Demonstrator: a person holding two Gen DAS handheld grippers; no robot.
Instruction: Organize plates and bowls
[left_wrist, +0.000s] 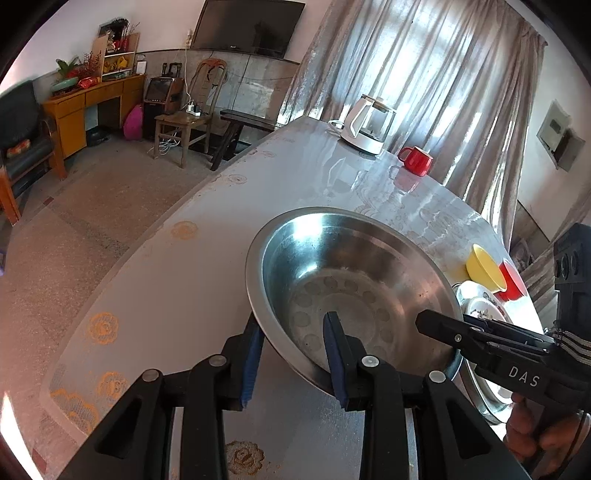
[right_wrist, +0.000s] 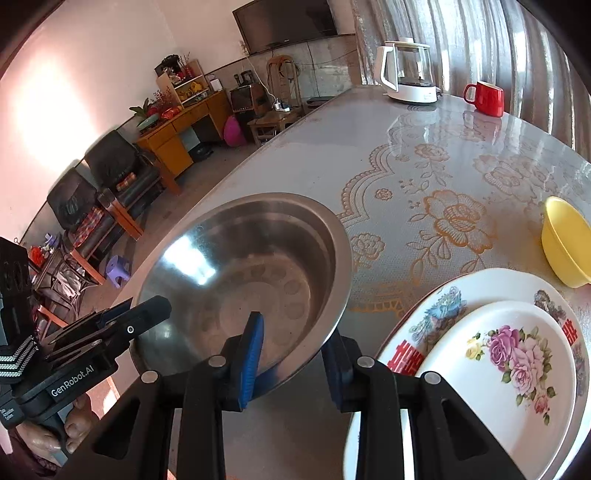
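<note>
1. Both claws are on the steel bowl (left_wrist: 354, 288) at once! The left claw (left_wrist: 295, 354) straddles the near rim, one blue pad outside the wall and one inside, though whether it is squeezing yet I cannot tell.
2. The right claw (right_wrist: 291, 354) sits the same way on the opposite rim, one pad in, one pad out; again, clamped or merely bracketing, I cannot tell.
3. The bowl looks tipped between the two, over the near part of the surface (right_wrist: 369, 155), just beside the stacked floral plates (right_wrist: 517, 369).
4. Handling call: thin polished steel, probably light and stiff but slick, so a rim pinch on both sides seems the sensible hold.
5. Watch the neighbours: those plates look breakable, and the yellow bowl (right_wrist: 565, 243) lies tilted right behind them.
</note>
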